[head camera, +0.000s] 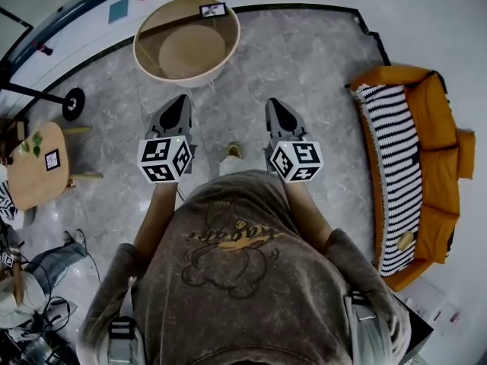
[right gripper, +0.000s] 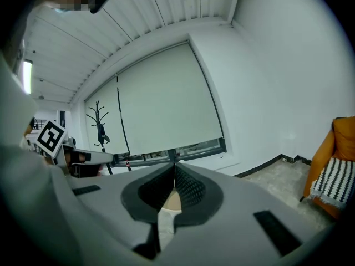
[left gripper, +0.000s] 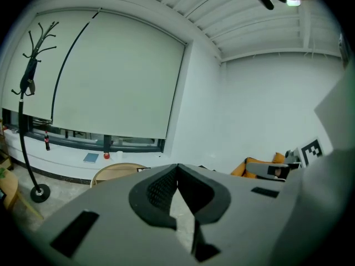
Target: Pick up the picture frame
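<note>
The left gripper [head camera: 181,103] and the right gripper [head camera: 275,106] are held with jaws together, empty, before a round rimmed wooden table [head camera: 199,77].

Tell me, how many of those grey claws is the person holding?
2. The left claw is at the head view's left, the right claw at its right, side by side above the grey floor. No others show.

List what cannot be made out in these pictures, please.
Picture frame: in no view.
Round wooden table: left gripper view, mostly behind the shut left tongs.
Orange chair: right gripper view, cut by the right edge.
Floor near the feet: head view, under the torso.
Marker card: head view, too small to read.
</note>
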A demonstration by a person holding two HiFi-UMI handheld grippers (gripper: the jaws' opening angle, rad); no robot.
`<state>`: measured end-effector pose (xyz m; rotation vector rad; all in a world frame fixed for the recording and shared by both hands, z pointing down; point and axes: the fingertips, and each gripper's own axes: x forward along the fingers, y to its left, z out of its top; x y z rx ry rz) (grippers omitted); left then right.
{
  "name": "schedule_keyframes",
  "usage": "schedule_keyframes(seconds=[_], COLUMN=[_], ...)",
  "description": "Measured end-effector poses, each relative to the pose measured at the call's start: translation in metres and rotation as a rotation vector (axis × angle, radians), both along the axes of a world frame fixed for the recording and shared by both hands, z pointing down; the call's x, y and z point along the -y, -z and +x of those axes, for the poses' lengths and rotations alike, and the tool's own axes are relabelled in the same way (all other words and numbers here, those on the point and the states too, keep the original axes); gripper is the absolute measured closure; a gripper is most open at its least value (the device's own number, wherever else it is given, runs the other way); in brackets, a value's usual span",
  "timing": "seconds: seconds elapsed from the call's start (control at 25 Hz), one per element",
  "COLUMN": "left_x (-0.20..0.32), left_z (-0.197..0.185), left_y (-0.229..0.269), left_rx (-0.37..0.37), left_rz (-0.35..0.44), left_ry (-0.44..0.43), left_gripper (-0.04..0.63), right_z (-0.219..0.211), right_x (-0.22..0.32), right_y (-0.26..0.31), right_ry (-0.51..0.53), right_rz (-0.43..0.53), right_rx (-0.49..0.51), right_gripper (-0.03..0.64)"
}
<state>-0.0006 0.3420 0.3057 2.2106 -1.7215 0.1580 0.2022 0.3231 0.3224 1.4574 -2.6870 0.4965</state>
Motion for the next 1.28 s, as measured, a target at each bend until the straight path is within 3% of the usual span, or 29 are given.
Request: schedule_keyframes(seconds=[0.36,0.68,1.28], left_x=[0.06,0.088,0.18], left_z=[0.0,-0.013,-0.02], left_y=[0.002,-0.009,-0.021], left_rx=[0.011,-0.001,-0.015], left_rz=[0.0,-0.012,-0.016], left_ry=[0.061,0.104,0.032], left_gripper=[0.577,0.577,0.577], right_z=[0.003,-0.013,-0.024], right_x=[0.072,0.099,0.176], right_y=[-0.006,-0.018,-0.029], right_ry=[0.056,0.117,0.054], right_rz=[-0.02,-0.039,-0.048], right_rx=[0.007,-0.011,-0.018], right_gripper=[0.598,0.597,0.597])
